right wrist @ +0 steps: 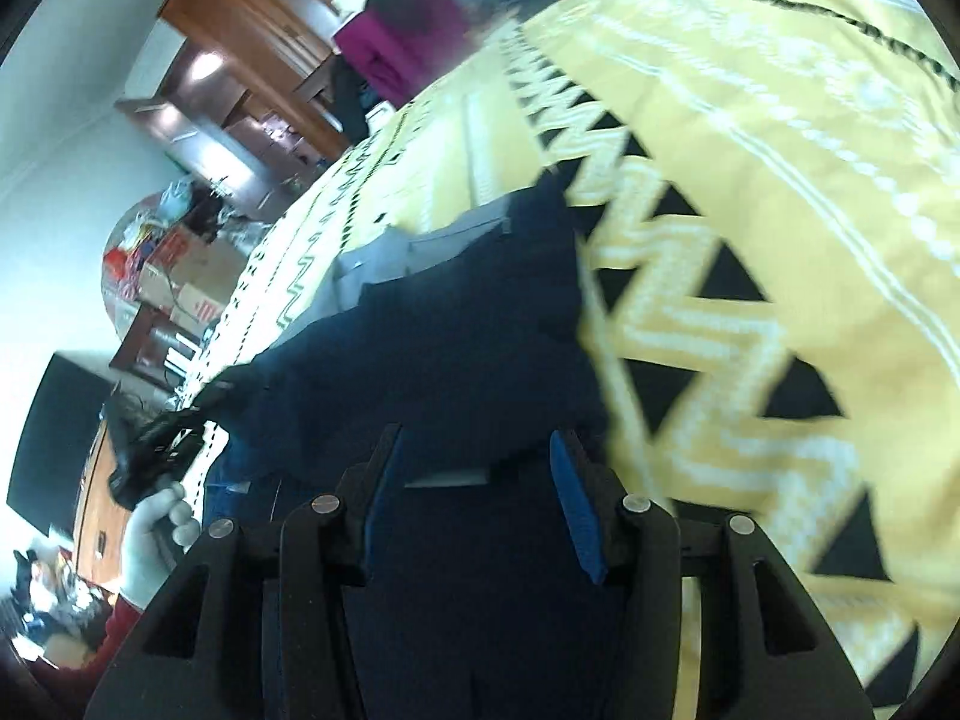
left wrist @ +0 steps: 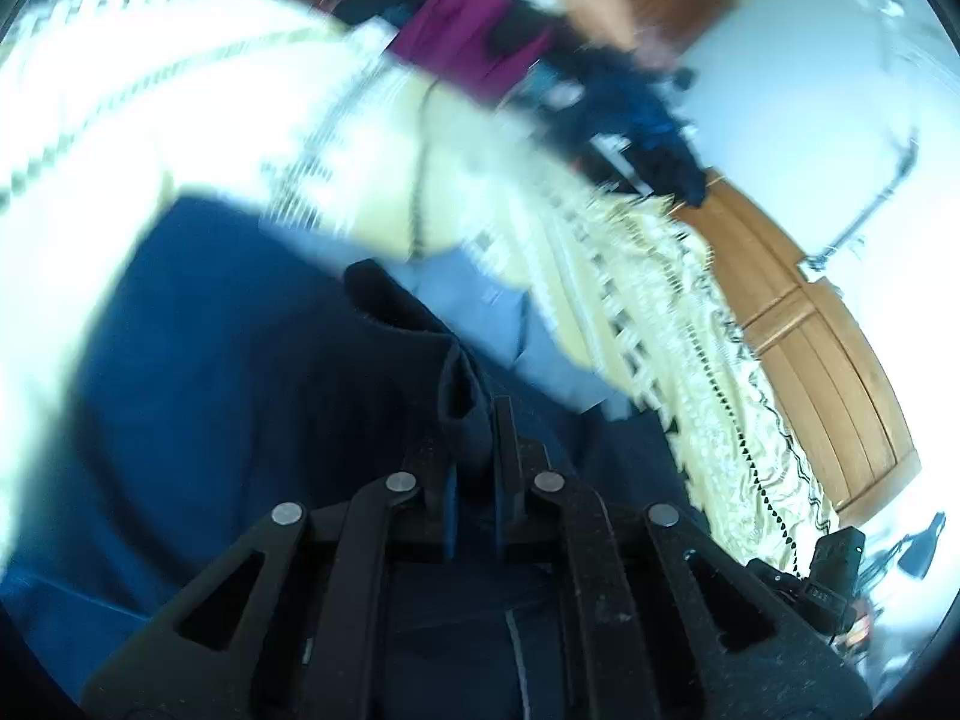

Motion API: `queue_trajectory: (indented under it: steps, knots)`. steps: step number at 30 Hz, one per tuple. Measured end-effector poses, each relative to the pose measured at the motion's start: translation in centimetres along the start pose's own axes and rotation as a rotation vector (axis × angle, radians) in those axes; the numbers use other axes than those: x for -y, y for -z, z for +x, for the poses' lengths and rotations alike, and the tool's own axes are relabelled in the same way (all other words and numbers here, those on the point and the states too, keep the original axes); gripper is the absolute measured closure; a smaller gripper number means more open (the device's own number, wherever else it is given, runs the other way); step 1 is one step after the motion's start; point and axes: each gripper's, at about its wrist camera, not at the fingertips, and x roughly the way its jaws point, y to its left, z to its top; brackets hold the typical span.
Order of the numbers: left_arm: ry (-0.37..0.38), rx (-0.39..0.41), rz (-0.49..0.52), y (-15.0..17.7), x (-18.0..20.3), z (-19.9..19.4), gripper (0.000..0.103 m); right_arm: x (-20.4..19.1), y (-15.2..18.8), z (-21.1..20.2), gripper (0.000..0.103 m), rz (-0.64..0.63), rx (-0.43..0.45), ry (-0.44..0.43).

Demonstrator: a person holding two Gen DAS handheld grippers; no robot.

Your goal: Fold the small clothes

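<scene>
A dark navy garment (left wrist: 240,360) lies on a yellow patterned bedspread (left wrist: 648,324). My left gripper (left wrist: 474,450) is shut on a raised fold of the navy garment, which bunches up between the jaws. In the right wrist view the same navy garment (right wrist: 456,336) lies under and ahead of my right gripper (right wrist: 474,462), which is open with its blue pads (right wrist: 576,510) wide apart over the cloth. A light grey-blue garment (left wrist: 480,300) lies beyond the navy one, and it also shows in the right wrist view (right wrist: 408,252). The left wrist view is blurred.
A pile of magenta and dark clothes (left wrist: 480,36) lies at the far end of the bed, also seen in the right wrist view (right wrist: 396,42). Wooden cabinets (left wrist: 840,372) stand beside the bed. The left gripper's handle and gloved hand (right wrist: 150,540) show at lower left.
</scene>
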Motion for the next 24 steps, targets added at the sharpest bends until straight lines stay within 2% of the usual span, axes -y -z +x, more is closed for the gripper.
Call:
queue_trajectory:
  steps: [2, 3, 5, 6, 8, 9, 10, 12, 14, 18, 20, 24]
  knots:
    - [0.000, 0.041, 0.038, -0.2, 0.0, -1.4, 0.096, 0.4, 0.2, -0.7, 0.049, -0.010, 0.001, 0.013]
    - [-0.025, 0.032, 0.040, -0.1, -0.8, -1.3, 0.096, 0.3, 0.3, -0.7, 0.049, -0.031, -0.006, 0.036]
    - [-0.039, -0.054, -0.045, 0.6, -3.9, 0.7, 0.096, 0.3, 0.5, -0.2, 0.049, -0.070, -0.036, 0.081]
    - [-0.066, -0.086, -0.054, 1.0, -4.8, 1.6, 0.096, 0.0, 0.8, 0.5, 0.049, -0.097, -0.054, 0.107]
    - [-0.087, -0.116, -0.037, 1.8, -5.3, 2.4, 0.096, -1.2, 1.2, 2.2, 0.049, -0.180, -0.083, 0.180]
    - [-0.095, -0.104, -0.022, 1.9, -5.1, 2.2, 0.095, -1.5, 1.2, 2.3, 0.050, -0.206, -0.076, 0.201]
    - [-0.100, -0.090, -0.019, 1.9, -5.1, 1.8, 0.094, -1.8, 0.9, 2.0, 0.050, -0.217, -0.054, 0.194]
    - [-0.105, -0.056, -0.051, 1.8, -5.8, 0.8, 0.094, -1.7, -0.1, 1.2, 0.050, -0.183, 0.004, 0.122]
    - [-0.115, -0.037, -0.084, 1.9, -6.8, 0.3, 0.094, -1.1, -1.4, 1.5, 0.050, -0.140, 0.023, 0.073]
    - [-0.120, -0.043, -0.117, 2.1, -7.4, 0.8, 0.094, -1.1, -3.5, 3.1, 0.054, -0.179, -0.007, 0.069]
    - [-0.124, -0.058, -0.116, 2.1, -7.5, 1.3, 0.094, -0.2, -5.5, 5.1, 0.054, -0.162, -0.083, 0.048]
    - [-0.127, -0.067, -0.105, 2.3, -7.6, 1.6, 0.094, 1.3, -10.2, 8.7, 0.053, -0.144, -0.071, 0.084]
